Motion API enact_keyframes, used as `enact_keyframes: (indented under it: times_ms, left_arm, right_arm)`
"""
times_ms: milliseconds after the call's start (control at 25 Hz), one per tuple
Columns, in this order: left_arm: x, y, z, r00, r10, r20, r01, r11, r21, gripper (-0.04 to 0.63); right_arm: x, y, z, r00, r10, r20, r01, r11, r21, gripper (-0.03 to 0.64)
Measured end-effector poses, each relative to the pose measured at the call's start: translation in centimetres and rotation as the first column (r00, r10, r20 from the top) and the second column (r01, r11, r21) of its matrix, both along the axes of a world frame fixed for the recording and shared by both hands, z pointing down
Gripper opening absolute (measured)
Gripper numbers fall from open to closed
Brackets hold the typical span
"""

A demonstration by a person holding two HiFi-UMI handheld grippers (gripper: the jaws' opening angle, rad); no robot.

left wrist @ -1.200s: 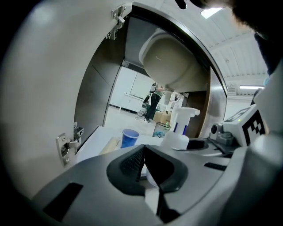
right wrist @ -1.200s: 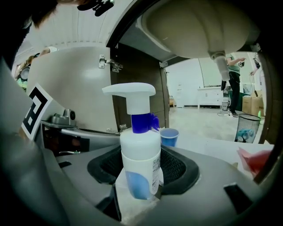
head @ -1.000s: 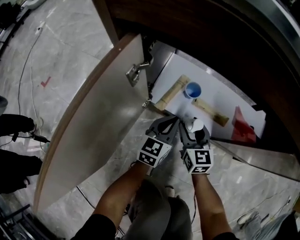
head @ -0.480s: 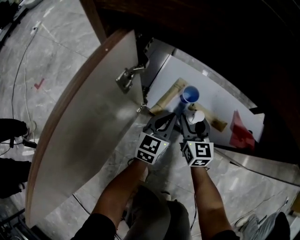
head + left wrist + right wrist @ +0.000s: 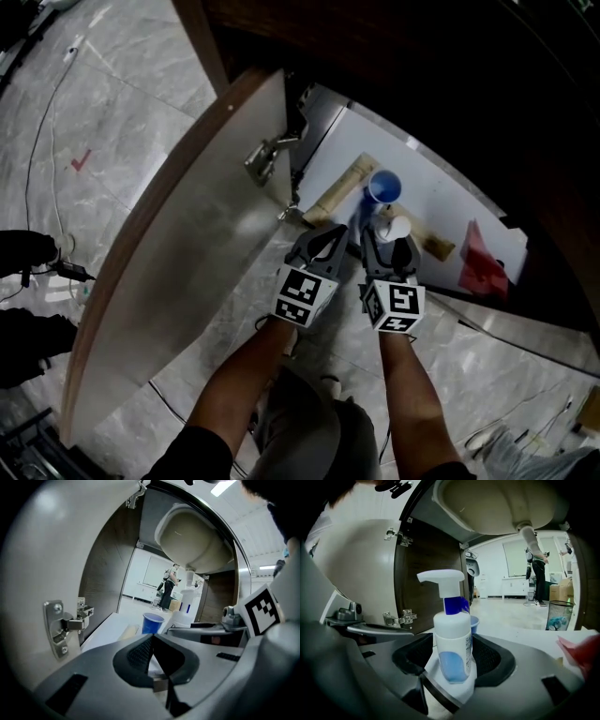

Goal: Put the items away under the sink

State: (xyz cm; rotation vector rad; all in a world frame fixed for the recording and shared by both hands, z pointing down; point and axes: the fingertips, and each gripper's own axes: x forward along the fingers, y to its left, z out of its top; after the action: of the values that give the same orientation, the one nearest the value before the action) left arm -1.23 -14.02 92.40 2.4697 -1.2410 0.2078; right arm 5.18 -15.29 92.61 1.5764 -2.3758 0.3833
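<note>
**One pump bottle [image 5: 452, 639] held at cabinet [image 5: 441, 202] front**

Right gripper [image 5: 397, 242] clamps it upright, just before a blue cup [image 5: 383, 185]. Left gripper [image 5: 152, 654]: jaws pressed together, nothing between them. Red item [image 5: 480, 262] further right is partly hidden and unidentifiable.

Grey left gripper [image 5: 329, 233], checkered marker cube [image 5: 305, 298]

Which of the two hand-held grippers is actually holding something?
The right hand-held gripper: its jaws clamp a white pump bottle. The left hand-held gripper has its jaws closed together on nothing.
</note>
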Motion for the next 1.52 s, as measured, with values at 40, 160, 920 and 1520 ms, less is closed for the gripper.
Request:
enact_keyframes:
  times_ms: [40, 160, 920, 1520]
  left_arm:
    - [-0.3, 0.3, -0.4, 1.000, -0.009, -0.001, 0.009, 1.000, -0.009, 0.000]
    - [-0.8, 1.5, -1.9, 1.000, -0.014, 0.004, 0.014, 1.000, -0.025, 0.000]
    - [0.6, 7.6, -17.3, 0.999, 0.045, 0.015, -0.043, 0.996, -0.076, 0.000]
    - [-0.6, 10.2, -36.8, 0.998, 0.058, -0.008, -0.058, 0.998, -0.034, 0.000]
  right_arm:
    - [0.1, 0.4, -0.2, 1.000, 0.008, 0.000, -0.008, 1.000, -0.010, 0.236]
    - [0.3, 1.9, -1.1, 0.999, 0.032, 0.018, -0.031, 0.999, -0.044, 0.238]
    - [-1.5, 9.0, -17.6, 0.992, -0.028, 0.121, 0.037, 0.997, -0.067, 0.236]
    - [-3.6, 11.8, -38.3, 0.980, -0.127, 0.153, 0.125, 0.992, 0.019, 0.232]
